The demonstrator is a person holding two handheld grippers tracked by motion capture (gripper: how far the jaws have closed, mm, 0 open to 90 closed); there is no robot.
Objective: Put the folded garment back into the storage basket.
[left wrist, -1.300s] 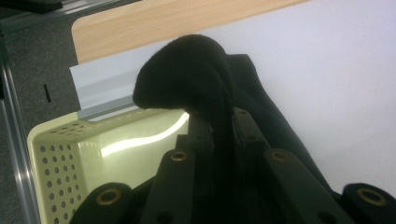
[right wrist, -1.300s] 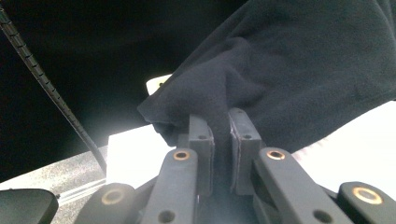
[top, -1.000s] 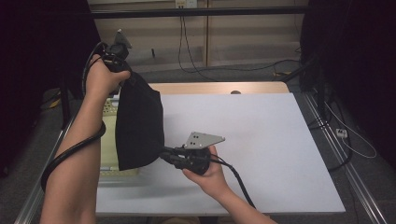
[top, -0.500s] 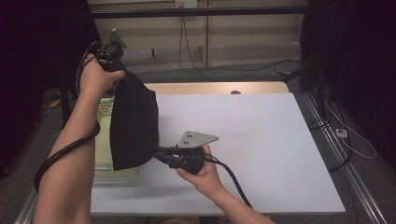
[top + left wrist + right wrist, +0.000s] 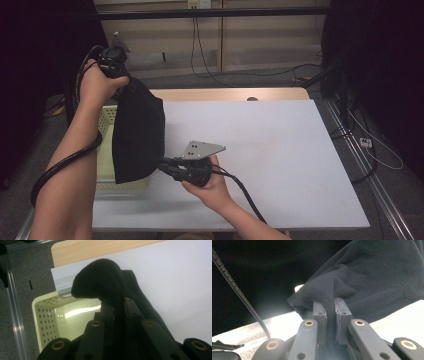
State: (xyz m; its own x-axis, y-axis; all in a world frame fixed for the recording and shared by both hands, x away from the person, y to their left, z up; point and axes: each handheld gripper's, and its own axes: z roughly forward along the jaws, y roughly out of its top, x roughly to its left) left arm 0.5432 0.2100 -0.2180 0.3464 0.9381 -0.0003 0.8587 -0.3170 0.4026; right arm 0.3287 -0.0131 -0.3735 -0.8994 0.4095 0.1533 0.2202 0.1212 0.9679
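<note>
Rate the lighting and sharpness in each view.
High view: sharp, evenly lit white table, dark edges. Left gripper view: black cloth reads as a featureless mass, glare inside the basket. Right gripper view: table blown out, background black.

cloth: we see a black cloth [image 5: 137,135], soft and matt, with a fine fleecy nap that shows up close in both gripper views [image 5: 105,282].
basket: we take the pale yellow basket [image 5: 47,315] for moulded plastic, smooth, slightly glossy inside, its walls pierced with round holes.
table: we see a white table [image 5: 280,150] top, smooth and matt, with a light wood-grain strip along its far edge.
left gripper: on the left gripper [image 5: 119,312] we read matt black plastic jaws with brass-coloured rivets.
right gripper: the right gripper [image 5: 330,312] looks the same; its top plate [image 5: 202,149] is dull grey metal.
cable: we see a ribbed black cable [image 5: 239,295], rubbery-looking.
floor: grey carpet, rough.
</note>
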